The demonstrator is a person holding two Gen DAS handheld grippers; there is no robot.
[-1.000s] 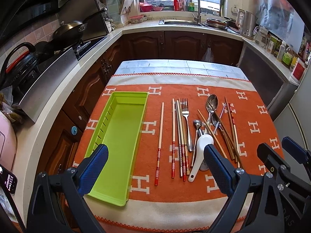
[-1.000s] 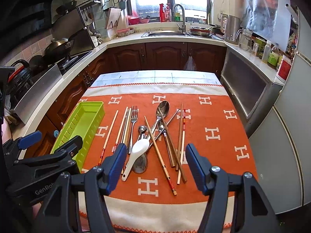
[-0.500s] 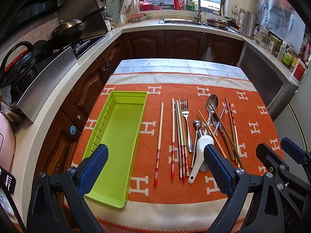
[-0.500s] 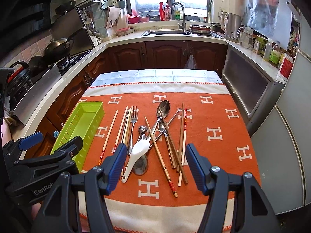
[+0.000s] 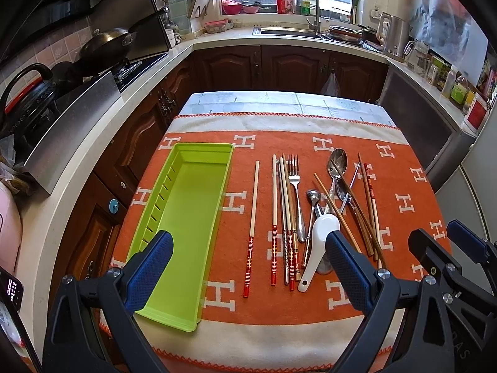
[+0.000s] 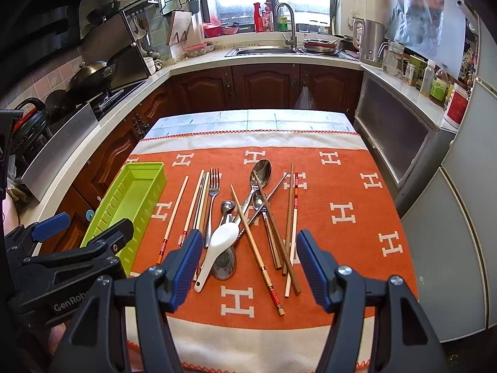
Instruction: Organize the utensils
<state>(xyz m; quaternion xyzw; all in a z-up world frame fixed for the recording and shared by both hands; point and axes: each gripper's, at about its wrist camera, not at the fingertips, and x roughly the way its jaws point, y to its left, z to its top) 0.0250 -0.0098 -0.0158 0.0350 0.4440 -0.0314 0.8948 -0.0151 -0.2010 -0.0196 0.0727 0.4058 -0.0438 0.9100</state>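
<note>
A: How do the two grippers stand?

B: The left gripper (image 5: 248, 267) has its jaws spread wide and grips nothing; its blue pads (image 5: 149, 272) hang above the near end of the green tray (image 5: 198, 192). The right gripper (image 6: 248, 267) is likewise spread wide and bare, poised over the near ends of the loose utensils.

A: Take the tray as the landmark. What lies where?

B: The tray sits lengthwise on the orange cloth (image 5: 403, 180), with nothing in it. Just right of it lies a single pale chopstick with a red banded end (image 5: 253, 217), apart from the rest. Further right lies a tight bundle of chopsticks (image 5: 284, 217), running parallel to the tray, and a metal fork (image 5: 296, 199) lies against that bundle, tines pointing away from the grippers.

A: And beyond the fork?

B: A crossed heap. A white ceramic spoon (image 5: 320, 233) lies on top, its bowl over the stems of small metal spoons. A large metal spoon (image 5: 337, 163) reaches furthest from the tray's near end, bowl up. Brown wooden chopsticks (image 6: 267, 214) cross it diagonally, and a red-patterned chopstick (image 6: 295, 205) lies at the heap's far right edge.

A: Anything touching the tray?

B: No utensil touches it.
</note>
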